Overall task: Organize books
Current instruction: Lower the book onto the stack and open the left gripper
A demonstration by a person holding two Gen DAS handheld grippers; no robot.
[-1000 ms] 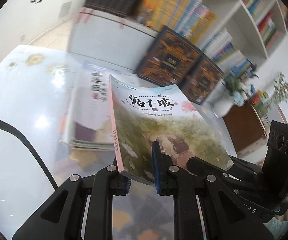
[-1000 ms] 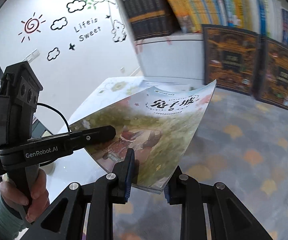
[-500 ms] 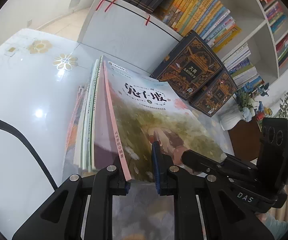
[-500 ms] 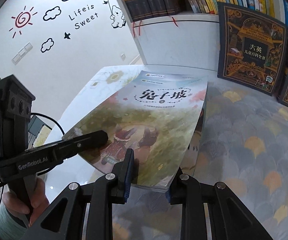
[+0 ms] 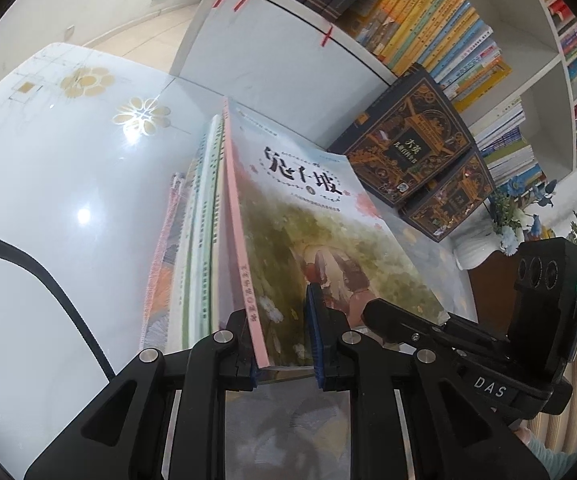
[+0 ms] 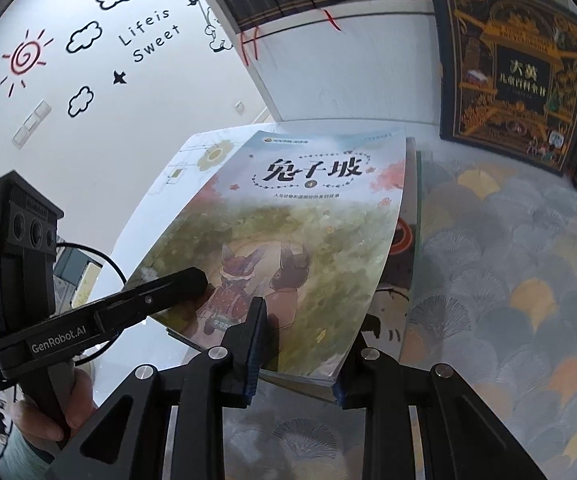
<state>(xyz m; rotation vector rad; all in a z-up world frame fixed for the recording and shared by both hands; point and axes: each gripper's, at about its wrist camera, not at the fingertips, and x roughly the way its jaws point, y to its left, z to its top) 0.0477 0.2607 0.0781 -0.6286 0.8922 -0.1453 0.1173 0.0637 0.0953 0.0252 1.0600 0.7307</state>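
One book (image 5: 320, 240) with a rabbit cover, pink spine leftward, lying tilted atop a stack (image 5: 196, 240) of thin books on the table (image 5: 48, 168). Clamped along its near edge by both grippers: left gripper (image 5: 284, 336) nearly closed on the spine corner, right gripper (image 6: 296, 344) nearly closed on the opposite corner. Beyond, two dark ornate boxed volumes (image 6: 516, 64) leaning against a white bookshelf (image 5: 280, 44) packed with colourful spines. Left hand (image 6: 54, 404) wrapped round its handle.
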